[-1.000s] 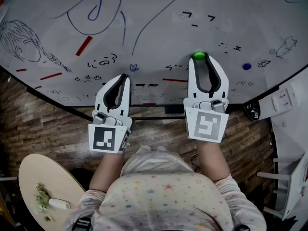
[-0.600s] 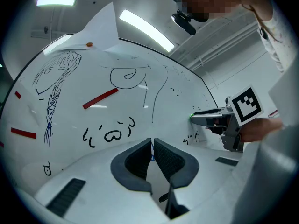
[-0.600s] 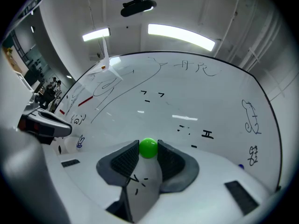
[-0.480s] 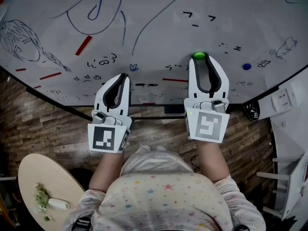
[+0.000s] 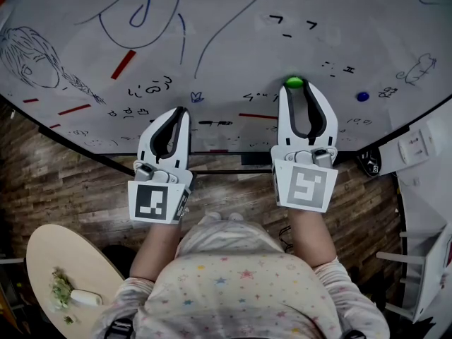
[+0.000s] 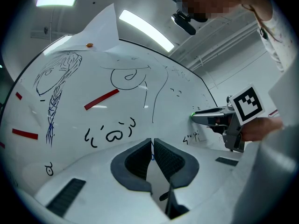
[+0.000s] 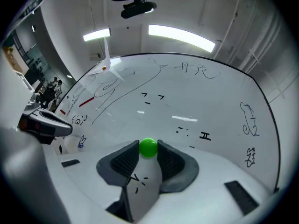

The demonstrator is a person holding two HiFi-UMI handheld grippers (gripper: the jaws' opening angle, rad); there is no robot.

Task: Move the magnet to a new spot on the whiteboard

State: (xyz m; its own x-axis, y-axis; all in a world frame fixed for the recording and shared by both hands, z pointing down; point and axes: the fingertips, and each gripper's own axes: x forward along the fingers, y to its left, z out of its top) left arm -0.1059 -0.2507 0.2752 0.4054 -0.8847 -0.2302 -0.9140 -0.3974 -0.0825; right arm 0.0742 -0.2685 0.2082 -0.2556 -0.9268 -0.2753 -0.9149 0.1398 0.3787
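Note:
A small green magnet point(image 5: 294, 82) sits on the whiteboard point(image 5: 233, 20), which is covered in doodles. My right gripper point(image 5: 296, 86) is shut on it, with both fingertips pressing its sides. In the right gripper view the green magnet point(image 7: 149, 147) fills the gap between the dark pads point(image 7: 125, 160). My left gripper point(image 5: 182, 111) is shut and holds nothing, its tips close to the board's lower part. In the left gripper view, the left gripper point(image 6: 152, 142) faces a blue scribble, and the right gripper point(image 6: 196, 117) reaches the board at the right.
A blue round magnet point(image 5: 362, 97) sticks to the board right of the green one. Red strips point(image 5: 123, 66) lie on the left part. Below the board's edge is a wood floor, with a round table point(image 5: 39, 256) at lower left and wall fixtures point(image 5: 417, 143) at right.
Hardly anything differs. The right gripper and the green magnet sit a few pixels further right, and the left gripper is where it was.

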